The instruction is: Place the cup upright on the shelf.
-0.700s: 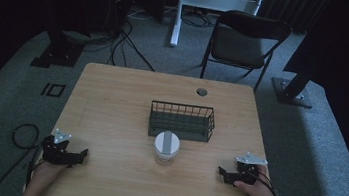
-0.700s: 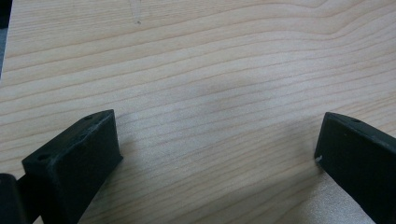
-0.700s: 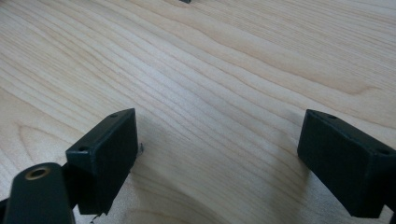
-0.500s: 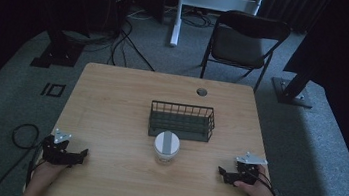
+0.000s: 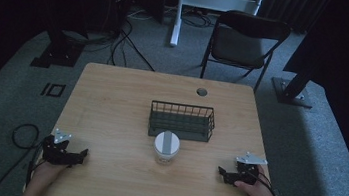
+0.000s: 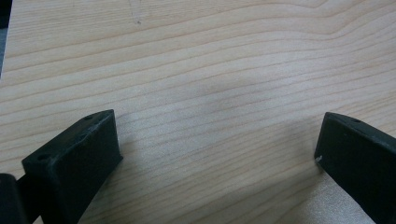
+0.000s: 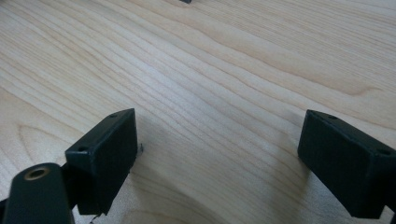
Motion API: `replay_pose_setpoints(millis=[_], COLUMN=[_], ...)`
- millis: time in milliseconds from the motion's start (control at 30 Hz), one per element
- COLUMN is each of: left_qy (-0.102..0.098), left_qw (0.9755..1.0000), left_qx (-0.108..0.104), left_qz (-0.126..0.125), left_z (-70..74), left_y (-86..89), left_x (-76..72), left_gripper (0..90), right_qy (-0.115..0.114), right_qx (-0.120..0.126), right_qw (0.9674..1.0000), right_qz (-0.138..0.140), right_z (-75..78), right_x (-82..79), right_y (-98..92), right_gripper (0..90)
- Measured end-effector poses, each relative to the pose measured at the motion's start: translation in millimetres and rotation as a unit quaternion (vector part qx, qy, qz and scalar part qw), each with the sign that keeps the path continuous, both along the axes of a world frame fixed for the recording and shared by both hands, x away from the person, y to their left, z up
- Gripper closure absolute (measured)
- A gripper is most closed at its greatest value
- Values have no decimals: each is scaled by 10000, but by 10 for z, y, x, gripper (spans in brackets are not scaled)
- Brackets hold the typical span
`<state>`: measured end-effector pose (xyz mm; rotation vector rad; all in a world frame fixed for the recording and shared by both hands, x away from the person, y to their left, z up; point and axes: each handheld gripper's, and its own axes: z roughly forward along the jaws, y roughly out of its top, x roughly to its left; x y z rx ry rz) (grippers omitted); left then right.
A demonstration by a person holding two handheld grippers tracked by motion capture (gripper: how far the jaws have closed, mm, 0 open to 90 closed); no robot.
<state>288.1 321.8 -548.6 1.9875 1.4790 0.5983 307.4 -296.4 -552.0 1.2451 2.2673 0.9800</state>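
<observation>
Tabletop (image 5: pixel 111 100) unchanged; both grippers stay parked apart.

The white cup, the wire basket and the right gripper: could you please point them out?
white cup (image 5: pixel 166 145): high view, its lid.
wire basket (image 5: pixel 182 114): high view, far rim.
right gripper (image 5: pixel 221 174): high view, between fingertips.

My left gripper (image 5: pixel 80 154) is black with a pale grey plate on top, and so is my right gripper (image 5: pixel 223 174). The worktop (image 5: pixel 111 100) under them is light wood with wavy brown grain lines. At its centre the cup (image 5: pixel 166 146) is white with a grey stripe across its lid; at twelve o'clock from it the wire basket (image 5: pixel 181 121) is dark green-grey. The floor (image 5: pixel 5 102) is grey carpet, the chair (image 5: pixel 246 39) black.
</observation>
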Motion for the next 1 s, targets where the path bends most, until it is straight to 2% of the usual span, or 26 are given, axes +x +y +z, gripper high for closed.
replay_pose_setpoints(millis=[733, 1000], left_qy=[-5, -5], left_qw=[10000, 10000], left_qx=[0, 0], left_qz=[-14, -15], left_z=[-1, 0], left_y=[-7, -7], left_x=[-2, -2], left_gripper=[1, 1], right_qy=[-1, -37], right_qx=[28, 159], right_qw=[9999, 9999], right_qz=[-124, 25], right_z=[2, 9], right_x=[1, 0], right_y=[22, 81], right_gripper=[117, 118])
